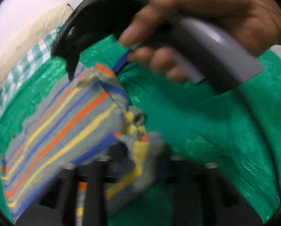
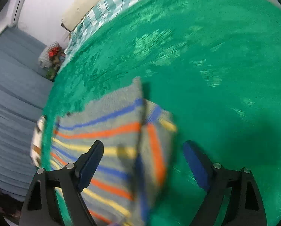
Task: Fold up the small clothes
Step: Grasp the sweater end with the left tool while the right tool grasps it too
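A small grey garment with orange, yellow and blue stripes lies on a green plush cloth. My left gripper is shut on a bunched edge of the garment and lifts it off the cloth. The view is blurred. In the right wrist view the garment lies partly folded, one flap raised at its right side. My right gripper is open and empty, its fingers wide apart just above the garment. The right gripper's body and the hand holding it show in the left wrist view.
A teal and white checked sheet runs along the far edge of the green cloth. Beyond the left edge a grey floor lies below, with a small pile of coloured items. A white wall stands behind.
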Available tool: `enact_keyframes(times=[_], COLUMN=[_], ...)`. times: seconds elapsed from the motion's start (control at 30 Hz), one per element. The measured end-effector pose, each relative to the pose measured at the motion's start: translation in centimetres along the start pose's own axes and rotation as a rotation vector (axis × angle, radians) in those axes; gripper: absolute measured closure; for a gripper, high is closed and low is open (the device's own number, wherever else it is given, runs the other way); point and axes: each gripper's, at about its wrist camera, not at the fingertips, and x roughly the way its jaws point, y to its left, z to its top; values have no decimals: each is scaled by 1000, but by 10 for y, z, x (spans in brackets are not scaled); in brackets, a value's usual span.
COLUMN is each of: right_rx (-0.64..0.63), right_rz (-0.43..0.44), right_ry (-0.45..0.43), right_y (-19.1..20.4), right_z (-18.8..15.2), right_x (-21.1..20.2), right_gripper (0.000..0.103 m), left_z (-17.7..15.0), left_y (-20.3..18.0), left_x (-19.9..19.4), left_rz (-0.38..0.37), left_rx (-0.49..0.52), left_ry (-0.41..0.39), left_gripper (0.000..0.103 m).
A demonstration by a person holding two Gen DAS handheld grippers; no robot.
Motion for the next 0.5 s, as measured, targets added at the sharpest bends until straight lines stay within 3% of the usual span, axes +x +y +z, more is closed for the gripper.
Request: enact_keyframes(times=[0.03, 0.07, 0.13, 0.2, 0.3, 0.37, 0.5], right_rx=[0, 2, 22, -35, -136, -166, -250], right_rz=[6, -19, -34, -47, -9, 26, 62], right_ry=[8, 16, 3, -28, -59, -45, 13], right_y=[4, 7, 16, 42, 105, 142, 223], right_z=[3, 5, 8, 10, 4, 4, -9], right_x=[7, 11, 8, -4, -16, -7, 43], right_gripper=[75, 94, 92, 92, 92, 92, 92], left_z=[-1, -3, -11, -27, -71, -111, -177], left_y=[9, 22, 49, 89, 149, 191, 246], left_x=[-3, -7, -21, -50, -94, -116, -132], left_rz=[-29, -62, -104, -151, -193, -201, -162], left_rx=[-40, -100, -220, -395, -650, -827, -1042], left_ry=[-4, -10, -43, -100, -170, -196, -197], left_gripper=[92, 93, 94, 94, 94, 94, 94])
